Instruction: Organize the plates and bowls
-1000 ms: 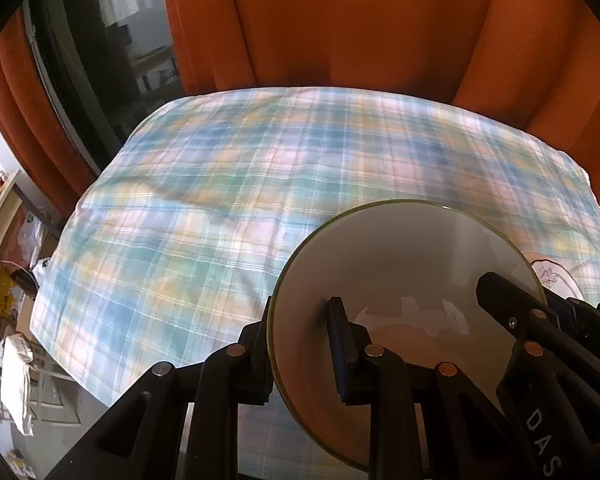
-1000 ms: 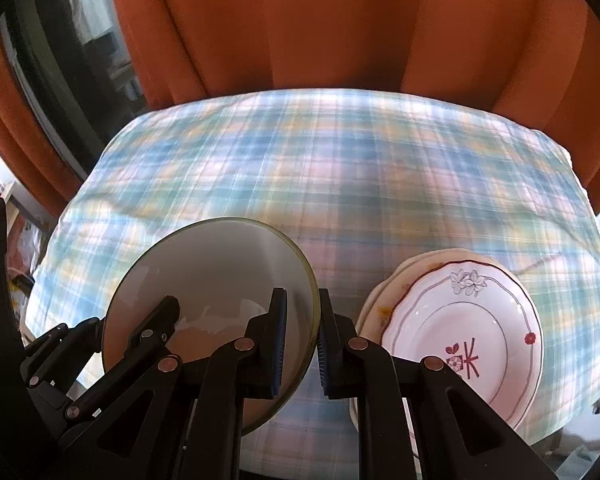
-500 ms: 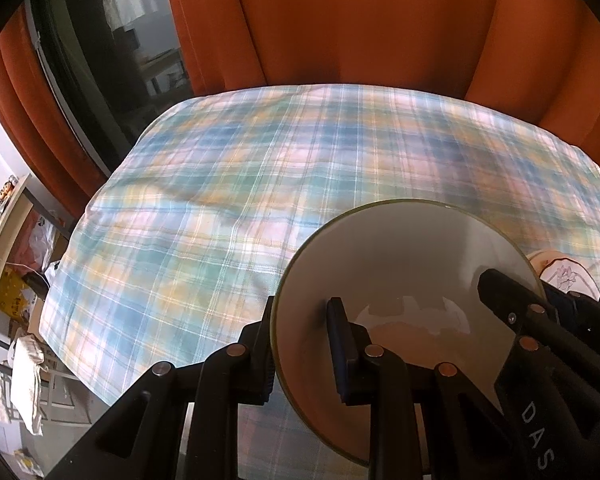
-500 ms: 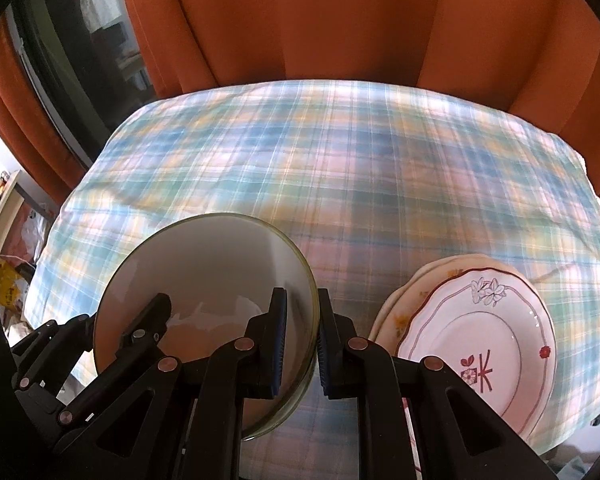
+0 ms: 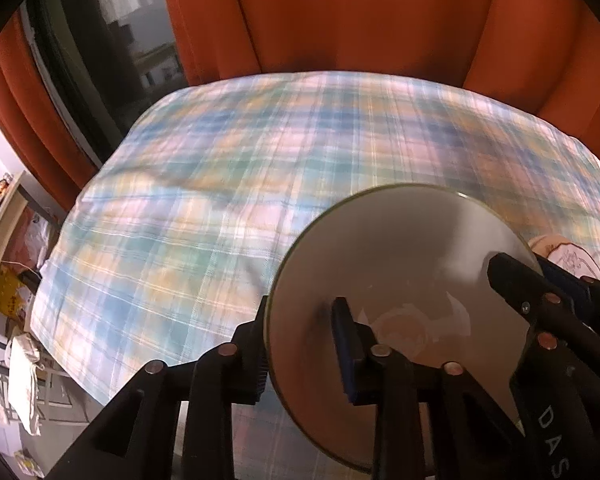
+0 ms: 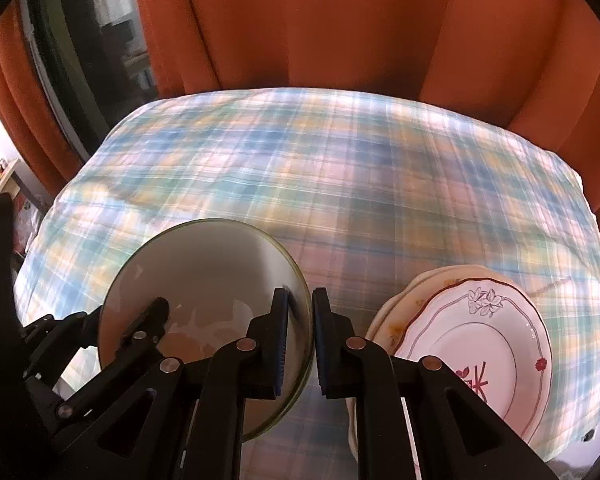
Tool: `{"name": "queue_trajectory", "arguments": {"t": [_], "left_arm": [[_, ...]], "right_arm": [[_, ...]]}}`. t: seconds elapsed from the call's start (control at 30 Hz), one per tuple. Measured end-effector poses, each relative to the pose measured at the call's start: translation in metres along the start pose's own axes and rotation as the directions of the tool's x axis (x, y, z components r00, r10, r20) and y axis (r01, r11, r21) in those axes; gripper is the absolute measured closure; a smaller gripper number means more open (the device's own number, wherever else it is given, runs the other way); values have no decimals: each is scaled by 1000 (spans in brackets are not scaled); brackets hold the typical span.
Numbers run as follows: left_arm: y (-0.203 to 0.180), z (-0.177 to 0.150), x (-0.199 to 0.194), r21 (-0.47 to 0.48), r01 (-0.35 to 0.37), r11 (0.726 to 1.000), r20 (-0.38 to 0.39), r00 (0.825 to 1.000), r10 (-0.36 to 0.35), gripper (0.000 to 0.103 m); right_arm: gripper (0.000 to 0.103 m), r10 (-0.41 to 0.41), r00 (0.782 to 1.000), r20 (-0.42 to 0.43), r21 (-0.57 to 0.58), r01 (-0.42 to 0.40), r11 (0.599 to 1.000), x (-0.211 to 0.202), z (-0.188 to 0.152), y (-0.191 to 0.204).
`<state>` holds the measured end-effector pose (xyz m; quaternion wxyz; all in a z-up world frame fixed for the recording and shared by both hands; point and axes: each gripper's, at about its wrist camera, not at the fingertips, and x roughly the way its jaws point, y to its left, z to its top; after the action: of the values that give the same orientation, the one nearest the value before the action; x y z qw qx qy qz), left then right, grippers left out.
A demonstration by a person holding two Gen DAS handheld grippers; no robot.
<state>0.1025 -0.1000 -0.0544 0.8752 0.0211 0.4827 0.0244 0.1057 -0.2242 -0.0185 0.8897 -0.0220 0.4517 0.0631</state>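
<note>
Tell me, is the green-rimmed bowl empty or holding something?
Empty: the bowl shows only bare, glossy interior in both wrist views, while the left gripper and right gripper clamp its rim.

open plaid tablecloth (image 6: 340,184) ahead, plate stack (image 6: 476,356) right, curtain (image 6: 340,28) behind

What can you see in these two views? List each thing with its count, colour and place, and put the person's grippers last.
bowl: one, pale grey with a green rim, held up over the near left of the table
plates: a stack, count unclear, cream below, top one white with red and grey flowers, near right of the table
tablecloth: one, blue, green and yellow plaid, covering the table
curtain: orange, behind the table
left gripper: black, clamped on the bowl's left rim
right gripper: black, clamped on the bowl's right rim
</note>
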Motion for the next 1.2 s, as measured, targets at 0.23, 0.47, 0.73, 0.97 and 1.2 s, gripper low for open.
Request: {"name": "queue_trajectory", "arguments": {"t": [0.23,0.47,0.73,0.97,1.2], "left_arm": [[3,-1,4,28,81,996,-33,996,-80,60],[9,8,17,47,153,987,-69,986,-149,41],[18,21,38,56,295,954,-170,944,-282,42],[19,25,44,88,396,914,-214,903,-371,42],[17,25,41,168,450,877,-258,879,-401,53]], "right_arm": [[53,11,998,-69,60,-7,998,12,-4,-8],[44,4,994,-107,144,12,990,22,-5,-14],[43,9,989,-148,246,28,969,30,-1,-19],[43,-12,984,-178,332,72,941,36,-1,-20],[55,35,976,-216,429,63,901,42,-9,-16]]}}
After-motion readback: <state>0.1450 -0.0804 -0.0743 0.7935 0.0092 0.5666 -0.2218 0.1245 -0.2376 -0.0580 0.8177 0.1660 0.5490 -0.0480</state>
